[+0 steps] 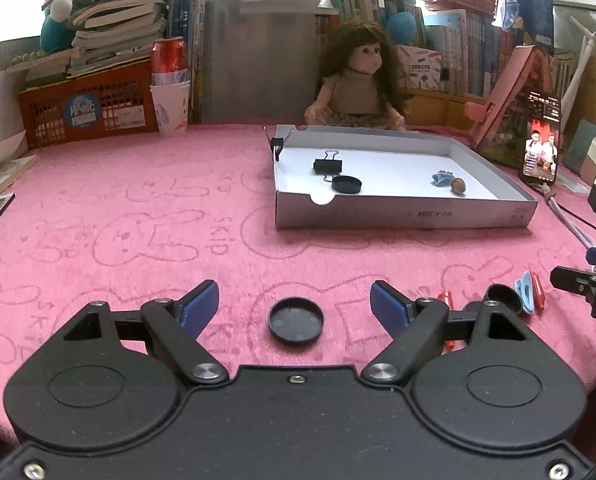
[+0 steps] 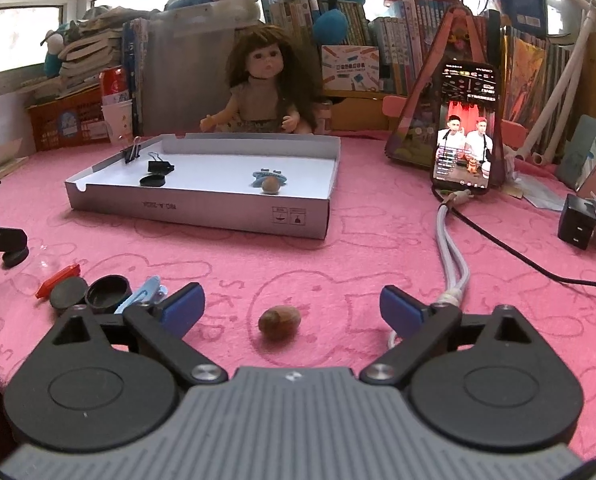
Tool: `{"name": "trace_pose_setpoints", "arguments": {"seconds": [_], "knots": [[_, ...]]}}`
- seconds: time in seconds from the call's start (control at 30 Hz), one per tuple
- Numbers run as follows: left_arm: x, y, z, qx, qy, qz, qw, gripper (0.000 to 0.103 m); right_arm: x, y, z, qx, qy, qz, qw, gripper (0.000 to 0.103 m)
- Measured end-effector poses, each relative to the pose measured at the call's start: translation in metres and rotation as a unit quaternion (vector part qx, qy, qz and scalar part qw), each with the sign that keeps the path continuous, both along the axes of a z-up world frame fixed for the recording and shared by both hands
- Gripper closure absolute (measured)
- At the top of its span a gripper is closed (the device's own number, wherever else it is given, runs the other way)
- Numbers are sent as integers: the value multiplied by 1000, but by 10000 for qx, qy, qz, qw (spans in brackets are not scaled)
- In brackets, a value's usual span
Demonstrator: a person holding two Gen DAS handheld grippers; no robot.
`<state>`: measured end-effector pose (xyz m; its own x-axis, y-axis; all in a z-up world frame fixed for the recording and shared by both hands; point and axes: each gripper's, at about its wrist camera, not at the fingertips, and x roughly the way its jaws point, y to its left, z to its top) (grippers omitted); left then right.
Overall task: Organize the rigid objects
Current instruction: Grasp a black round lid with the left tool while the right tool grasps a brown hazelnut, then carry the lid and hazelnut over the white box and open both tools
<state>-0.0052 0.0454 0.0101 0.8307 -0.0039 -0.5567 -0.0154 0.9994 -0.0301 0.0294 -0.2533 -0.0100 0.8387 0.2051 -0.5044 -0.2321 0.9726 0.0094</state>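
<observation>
Down on the pink-covered bench [image 1: 98,200], the left gripper [image 1: 296,308] stands released, its blue pads spread wide with a black round cap [image 1: 295,321] lying on the cloth between them — neither pad touching it. Likewise the right gripper [image 2: 290,308] is released, and a brown nut [image 2: 279,322] rests on the cloth between its pads, clear of both. Farther back sits a shallow white box [image 2: 202,210] holding a black binder clip [image 2: 160,166], another black cap [image 2: 152,180], a blue piece [image 2: 267,176] and a second nut [image 2: 270,185]. Just left of the right gripper lies a small cluster — a red piece [image 2: 57,275], two black caps [image 2: 108,292] and a light blue clip [image 2: 142,294].
</observation>
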Motion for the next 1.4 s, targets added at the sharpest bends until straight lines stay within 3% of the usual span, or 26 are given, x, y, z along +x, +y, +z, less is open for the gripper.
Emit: {"name": "trace_pose_setpoints", "arguments": {"seconds": [0.33, 0.6, 0.83, 0.93, 1.0, 1.4], "knots": [[-9, -1, -6, 69, 76, -23, 9999, 36, -6, -1, -3, 40, 83, 79, 9999, 21], [-6, 0, -9, -5, 174, -32, 9998, 52, -10, 1, -3, -3, 36, 187, 9998, 43], [-5, -4, -12, 99, 232, -42, 9997, 53, -14, 7, -3, -93, -25, 331, 9994, 56], [-5, -5, -11, 175, 217, 28, 9996, 64, -15, 8, -3, -110, -45, 368, 9993, 64], [-5, -5, -11, 198, 207, 47, 9996, 74, -15, 9, -2, -118, -50, 373, 9992, 77], [3, -3, 4, 104, 53, 36, 9999, 74, -5, 8, 9, -22, -45, 149, 9999, 77]]}}
